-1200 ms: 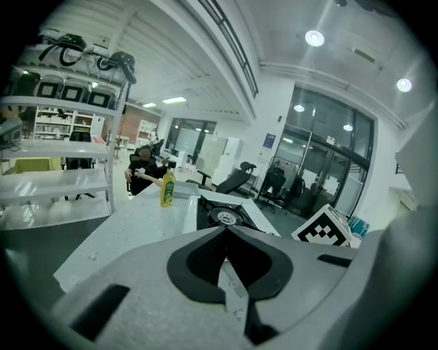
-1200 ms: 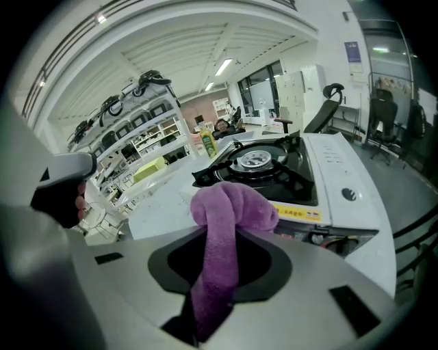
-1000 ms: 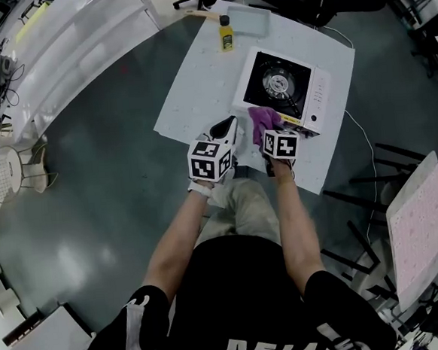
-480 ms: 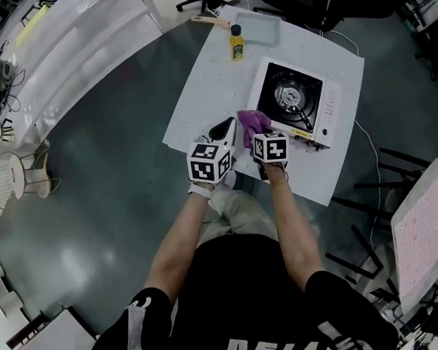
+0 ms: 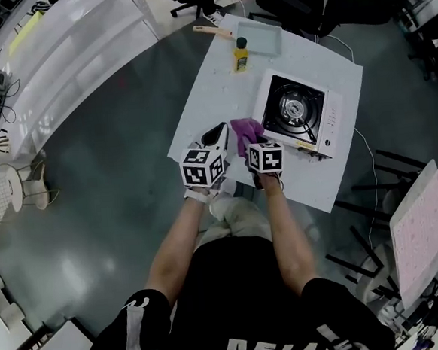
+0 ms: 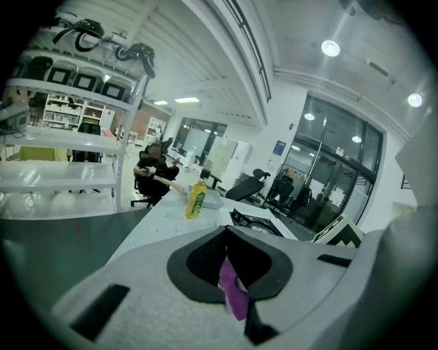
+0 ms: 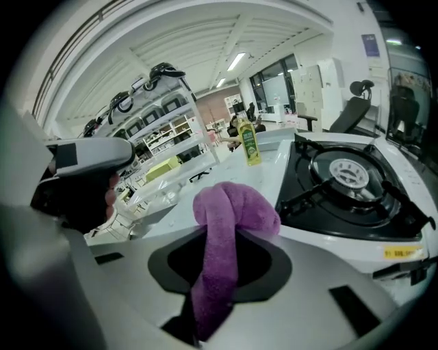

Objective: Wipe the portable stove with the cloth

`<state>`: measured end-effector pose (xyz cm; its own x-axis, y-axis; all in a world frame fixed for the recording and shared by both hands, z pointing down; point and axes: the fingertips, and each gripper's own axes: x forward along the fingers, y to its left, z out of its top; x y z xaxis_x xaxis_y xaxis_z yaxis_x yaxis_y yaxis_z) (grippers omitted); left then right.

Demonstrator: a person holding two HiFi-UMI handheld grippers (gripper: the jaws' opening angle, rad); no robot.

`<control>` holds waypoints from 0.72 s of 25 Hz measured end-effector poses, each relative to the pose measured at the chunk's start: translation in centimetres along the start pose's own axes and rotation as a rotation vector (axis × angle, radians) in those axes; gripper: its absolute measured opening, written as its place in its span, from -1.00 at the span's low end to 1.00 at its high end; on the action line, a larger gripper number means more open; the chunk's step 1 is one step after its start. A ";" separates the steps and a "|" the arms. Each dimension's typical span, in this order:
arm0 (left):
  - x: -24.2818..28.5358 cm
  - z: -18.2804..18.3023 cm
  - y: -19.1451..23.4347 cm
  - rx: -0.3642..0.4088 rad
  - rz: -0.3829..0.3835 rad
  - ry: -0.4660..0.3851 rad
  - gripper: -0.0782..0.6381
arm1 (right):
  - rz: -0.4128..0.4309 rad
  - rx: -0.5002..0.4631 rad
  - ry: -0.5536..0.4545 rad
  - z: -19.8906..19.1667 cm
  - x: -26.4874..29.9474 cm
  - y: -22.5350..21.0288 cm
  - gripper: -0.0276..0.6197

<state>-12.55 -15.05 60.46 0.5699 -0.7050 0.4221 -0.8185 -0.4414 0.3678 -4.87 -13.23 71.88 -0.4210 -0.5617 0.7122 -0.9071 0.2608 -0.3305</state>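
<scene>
The portable stove (image 5: 301, 115) is white with a black burner top and sits on the white table (image 5: 213, 95), right of centre. It fills the right of the right gripper view (image 7: 356, 184) and shows small in the left gripper view (image 6: 254, 220). The purple cloth (image 5: 246, 133) is bunched just left of the stove, apart from it. My right gripper (image 5: 251, 141) is shut on the cloth (image 7: 233, 212), which sticks up out of its jaws. Beside it, my left gripper (image 5: 220, 136) is shut, with a strip of the cloth (image 6: 234, 294) pinched in its jaws.
A yellow bottle (image 5: 240, 54) and a pale tray (image 5: 263, 39) stand at the table's far end, with a wooden-handled tool (image 5: 211, 31) beside them. Office chairs stand beyond the table. A pink board (image 5: 423, 222) leans at the right, and grey floor lies to the left.
Both grippers have moved left across the table together with the cloth. The cloth was at the stove's near corner and now lies apart from it.
</scene>
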 end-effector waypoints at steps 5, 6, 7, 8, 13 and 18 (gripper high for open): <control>-0.6 2.4 1.2 -0.024 -0.006 -0.038 -0.76 | -0.007 0.024 -0.083 2.8 -1.9 0.6 -0.64; -0.8 3.1 1.4 -0.020 -0.007 -0.047 -0.76 | -0.012 0.025 -0.105 3.6 -2.3 0.6 -0.64; -1.1 3.8 1.7 -0.015 -0.006 -0.056 -0.76 | -0.017 0.027 -0.128 4.6 -2.7 0.6 -0.64; -1.6 4.4 2.1 -0.012 -0.003 -0.066 -0.76 | -0.022 0.029 -0.150 5.5 -3.2 0.7 -0.64; -4.3 6.6 3.7 -0.038 0.034 -0.117 -0.76 | -0.046 0.048 -0.258 8.9 -6.7 0.8 -0.64; -5.7 9.1 3.7 -0.033 0.024 -0.141 -0.76 | -0.064 0.050 -0.357 12.2 -10.2 1.5 -0.64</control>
<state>-19.52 -17.74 51.90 0.5321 -0.7872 0.3118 -0.8278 -0.4062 0.3870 -1.95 -16.67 56.60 -0.3293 -0.8164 0.4745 -0.9267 0.1829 -0.3283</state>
